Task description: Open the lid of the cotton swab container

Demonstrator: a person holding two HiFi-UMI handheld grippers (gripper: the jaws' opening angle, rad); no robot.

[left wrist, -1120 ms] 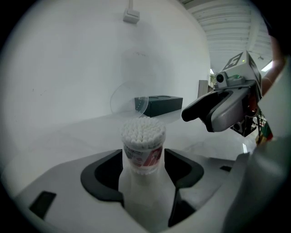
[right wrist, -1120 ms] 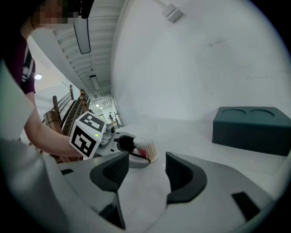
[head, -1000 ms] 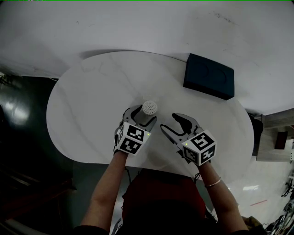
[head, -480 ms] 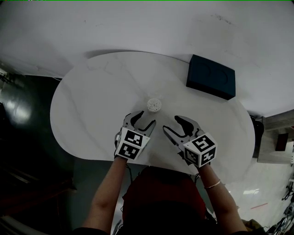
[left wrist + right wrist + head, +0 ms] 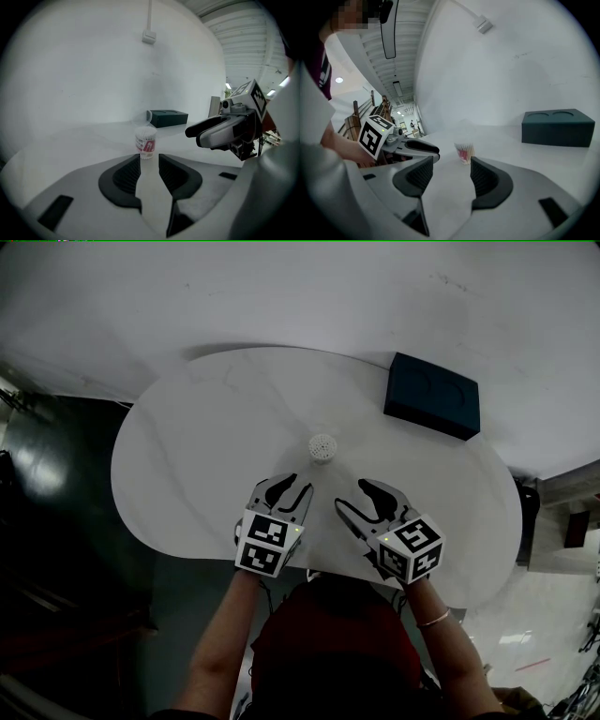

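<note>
The cotton swab container [image 5: 322,446], a small round clear tub with a red-and-white label and white swab tips showing at its top, stands upright on the white oval table [image 5: 187,456]. It is a short way beyond both grippers, seen as the tub [image 5: 146,143] in the left gripper view and the tub [image 5: 464,153] in the right gripper view. My left gripper [image 5: 284,493] is near the table's front edge, its jaws closing with nothing between them. My right gripper [image 5: 359,499] sits beside it, open and empty. Whether a clear lid covers the swabs I cannot tell.
A dark rectangular box [image 5: 433,397] with two round recesses lies at the table's far right. A white wall rises behind the table. The dark floor drops away at the left, and the table edge runs just under my hands.
The container stood between the left gripper's jaws a second ago. That gripper has let it go and drawn back toward me, its jaws now narrower. The right gripper shifted back slightly.
</note>
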